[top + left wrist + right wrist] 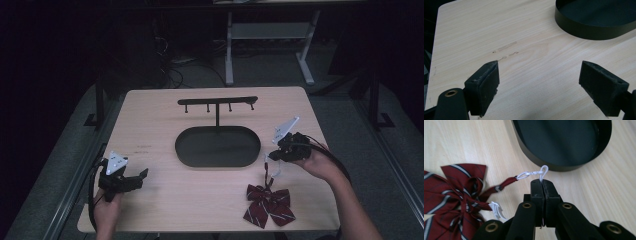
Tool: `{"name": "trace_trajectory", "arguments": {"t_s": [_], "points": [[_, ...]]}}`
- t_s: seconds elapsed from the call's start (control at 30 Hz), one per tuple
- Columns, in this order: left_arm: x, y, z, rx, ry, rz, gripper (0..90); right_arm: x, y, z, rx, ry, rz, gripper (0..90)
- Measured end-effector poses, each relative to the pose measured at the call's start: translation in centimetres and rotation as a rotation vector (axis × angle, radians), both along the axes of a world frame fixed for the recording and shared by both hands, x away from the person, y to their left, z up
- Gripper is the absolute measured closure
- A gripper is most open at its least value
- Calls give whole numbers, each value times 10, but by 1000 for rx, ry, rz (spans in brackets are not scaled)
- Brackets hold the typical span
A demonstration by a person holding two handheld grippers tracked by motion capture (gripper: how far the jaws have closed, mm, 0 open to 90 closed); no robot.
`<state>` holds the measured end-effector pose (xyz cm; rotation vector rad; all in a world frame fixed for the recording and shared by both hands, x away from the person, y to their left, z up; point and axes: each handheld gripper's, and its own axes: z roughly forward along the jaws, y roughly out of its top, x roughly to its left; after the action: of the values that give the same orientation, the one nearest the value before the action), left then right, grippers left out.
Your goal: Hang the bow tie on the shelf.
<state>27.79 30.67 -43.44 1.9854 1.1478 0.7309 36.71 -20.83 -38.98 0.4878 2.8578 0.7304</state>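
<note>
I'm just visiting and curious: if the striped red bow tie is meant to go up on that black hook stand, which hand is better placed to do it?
Probably the right gripper: its jaws are shut on the dark red striped bow tie's white loop, near the black hook stand. The left gripper is open over bare table.

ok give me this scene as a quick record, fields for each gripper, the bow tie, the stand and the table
left gripper: open, jaws wide apart above bare table, holding nothing
right gripper: shut on the white loop at the end of the bow tie's strap
bow tie: dark red with stripes, lying on the table near its front edge, strap leading up to the right gripper
stand: black, oval tray base, upright post, crossbar with four pegs, nothing hanging
table: light wood
</note>
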Motion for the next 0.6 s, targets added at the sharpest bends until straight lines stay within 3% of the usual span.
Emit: {"name": "trace_trajectory", "arguments": {"t_s": [0.27,0.6], "points": [[0,0,0,-1,0,0,163,-4,10,21,18,-29,49,880],[0,0,0,-1,-1,-1,163,-8,20,40,21,-64,68,883]]}}
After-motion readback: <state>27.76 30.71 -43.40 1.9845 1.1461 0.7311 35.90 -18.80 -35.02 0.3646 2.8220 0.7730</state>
